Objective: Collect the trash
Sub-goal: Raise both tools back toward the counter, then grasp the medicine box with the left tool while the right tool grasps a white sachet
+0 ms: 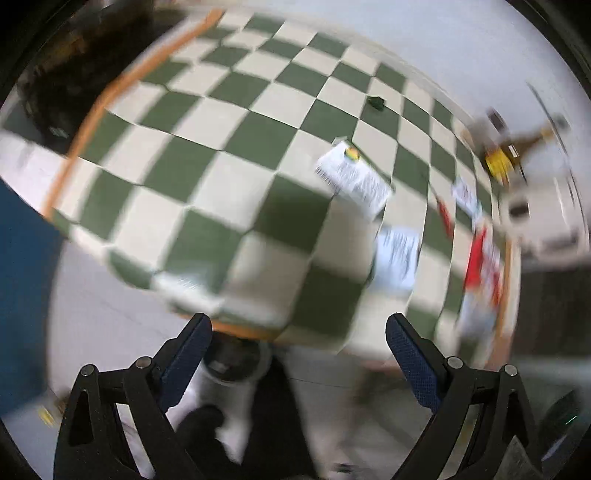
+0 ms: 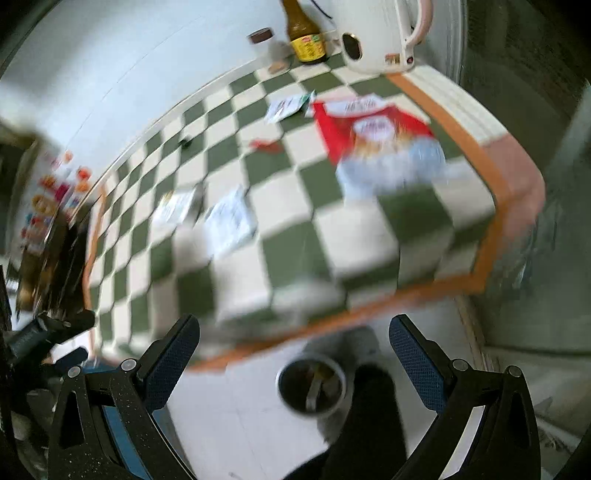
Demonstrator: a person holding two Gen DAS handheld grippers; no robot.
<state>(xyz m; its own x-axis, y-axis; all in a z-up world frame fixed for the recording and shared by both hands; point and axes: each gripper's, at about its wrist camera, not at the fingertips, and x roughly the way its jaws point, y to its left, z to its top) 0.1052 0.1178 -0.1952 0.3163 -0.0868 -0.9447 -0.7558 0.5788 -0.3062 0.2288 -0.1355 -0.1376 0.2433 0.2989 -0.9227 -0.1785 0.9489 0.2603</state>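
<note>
Both views are blurred by motion. A green-and-white checkered table (image 1: 229,155) carries scattered trash: a white printed wrapper (image 1: 352,179), a second white wrapper (image 1: 397,256) and a red-and-white bag (image 1: 482,258). In the right wrist view the red-and-white bag (image 2: 376,133) lies at the table's right, with white wrappers (image 2: 231,219) (image 2: 173,206) and a small red scrap (image 2: 266,145). A round trash bin (image 2: 312,384) stands on the floor below the table edge; it also shows in the left wrist view (image 1: 232,363). My left gripper (image 1: 297,354) is open and empty. My right gripper (image 2: 293,354) is open and empty above the bin.
A brown sauce bottle (image 2: 304,37), a white electric kettle (image 2: 380,33) and a small jar (image 2: 264,40) stand at the table's far edge. A small dark object (image 1: 376,101) lies on the cloth. A dark shelf with packets (image 2: 48,221) is at left.
</note>
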